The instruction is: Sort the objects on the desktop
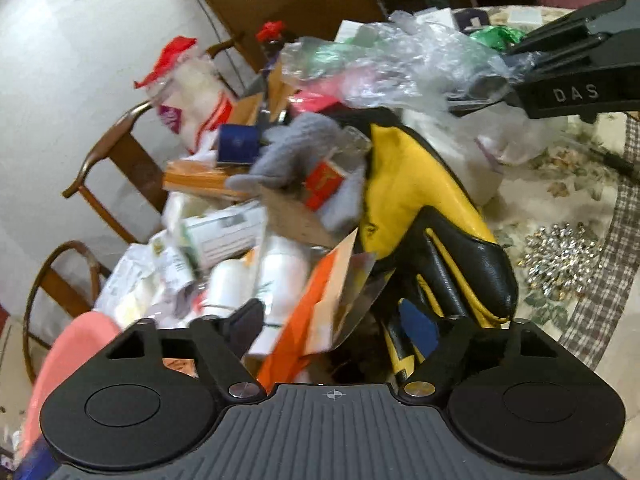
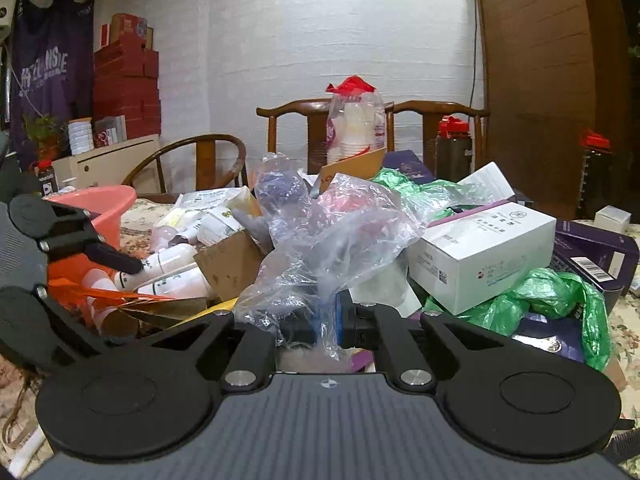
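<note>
Right tongs [image 2: 316,330]: clenched on a clear bag [image 2: 320,236]. You pinch it low, at a gathered neck, so the loose film billows up and forward of the tips, clear of the heap.
Clear bag, look: thin, crinkled, see-through film, with blurred pink and purple showing through it. I can't tell whether those colours are inside it or behind it. From the left view it hangs off your right tongs, far ahead and to the right of the left tips.
Left tongs [image 1: 340,326]: released, nothing pressed between the pads. They sit part-open, pointing down into the heap, which I judge is a reach for the next item.
Between the left tips: an orange card [image 1: 308,312] with a shiny flap, just ahead of the left finger. White bottles [image 1: 276,280] lie touching it, on the left side.
Right of the left tips: a yellow-and-black pouch [image 1: 420,216], padded and glossy, leaning up and away from you.
Ahead of the left tips: a grey glove [image 1: 304,148] draped over the heap, beside a small red box [image 1: 324,184].
Right of the right tongs: a white carton [image 2: 484,252] resting on a green bag [image 2: 532,300], both near but apart from the clenched tips.
Step, as I judge it: you lift the light film off first so the solid items underneath can be reached.
Risk: the film is slack; it could snag on the heap.
</note>
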`<control>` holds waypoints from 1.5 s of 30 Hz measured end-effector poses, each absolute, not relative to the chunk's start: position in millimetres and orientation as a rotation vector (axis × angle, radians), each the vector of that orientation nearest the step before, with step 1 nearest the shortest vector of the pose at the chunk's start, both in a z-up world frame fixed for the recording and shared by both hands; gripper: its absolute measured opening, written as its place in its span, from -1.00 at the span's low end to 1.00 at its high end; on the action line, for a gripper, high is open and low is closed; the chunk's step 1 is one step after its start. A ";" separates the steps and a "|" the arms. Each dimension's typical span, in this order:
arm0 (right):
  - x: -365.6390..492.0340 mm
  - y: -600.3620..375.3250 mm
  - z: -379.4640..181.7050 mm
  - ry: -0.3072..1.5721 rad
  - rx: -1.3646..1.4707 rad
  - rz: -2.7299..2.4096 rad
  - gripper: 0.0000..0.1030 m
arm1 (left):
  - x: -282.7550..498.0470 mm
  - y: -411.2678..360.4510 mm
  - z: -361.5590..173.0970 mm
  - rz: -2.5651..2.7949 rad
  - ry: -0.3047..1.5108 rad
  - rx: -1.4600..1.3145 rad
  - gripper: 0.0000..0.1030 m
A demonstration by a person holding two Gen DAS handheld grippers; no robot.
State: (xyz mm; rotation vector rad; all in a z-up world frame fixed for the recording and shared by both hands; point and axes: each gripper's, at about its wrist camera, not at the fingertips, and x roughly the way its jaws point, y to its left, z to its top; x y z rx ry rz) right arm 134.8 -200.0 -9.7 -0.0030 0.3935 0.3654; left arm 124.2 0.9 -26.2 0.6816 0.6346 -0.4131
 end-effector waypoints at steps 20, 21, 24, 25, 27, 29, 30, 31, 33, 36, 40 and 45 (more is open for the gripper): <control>93.5 -206.4 20.7 0.268 -0.009 0.407 -0.94 | 59.2 31.4 31.6 -0.254 0.382 0.384 -1.00; 89.9 -203.4 25.8 0.255 -0.018 0.413 -0.94 | 54.7 33.9 37.1 -0.247 0.367 0.377 -1.00; 80.8 -188.8 42.1 0.220 -0.049 0.448 -0.93 | 40.4 44.9 52.3 -0.212 0.324 0.357 -1.00; 78.2 -182.5 47.8 0.209 -0.056 0.467 -0.94 | 36.2 49.5 56.3 -0.197 0.314 0.349 -1.00; 74.2 -167.2 57.8 0.186 -0.070 0.505 -0.93 | 27.9 60.1 63.2 -0.161 0.299 0.341 -1.00; 69.8 -148.6 66.6 0.164 -0.082 0.550 -0.93 | 20.4 73.5 68.8 -0.116 0.288 0.328 -1.00; 68.0 -140.4 70.4 0.158 -0.081 0.575 -0.93 | 16.8 81.5 71.2 -0.093 0.285 0.322 -0.99; 65.3 -130.9 73.7 0.153 -0.078 0.605 -0.93 | 13.6 90.3 73.3 -0.069 0.283 0.312 -0.98; 64.2 -109.8 78.4 0.149 -0.078 0.661 -0.93 | 7.5 110.0 77.4 -0.010 0.282 0.293 -0.98; 64.8 -69.8 82.8 0.158 -0.094 0.750 -0.93 | -0.1 141.1 82.7 0.067 0.281 0.271 -0.98; 70.4 -18.7 85.9 0.220 -0.112 0.884 -0.93 | -0.3 175.1 85.8 0.135 0.323 0.277 -0.91; 95.9 43.6 80.5 0.329 -0.163 0.909 -0.93 | 16.9 217.8 80.4 0.239 0.401 0.215 -0.88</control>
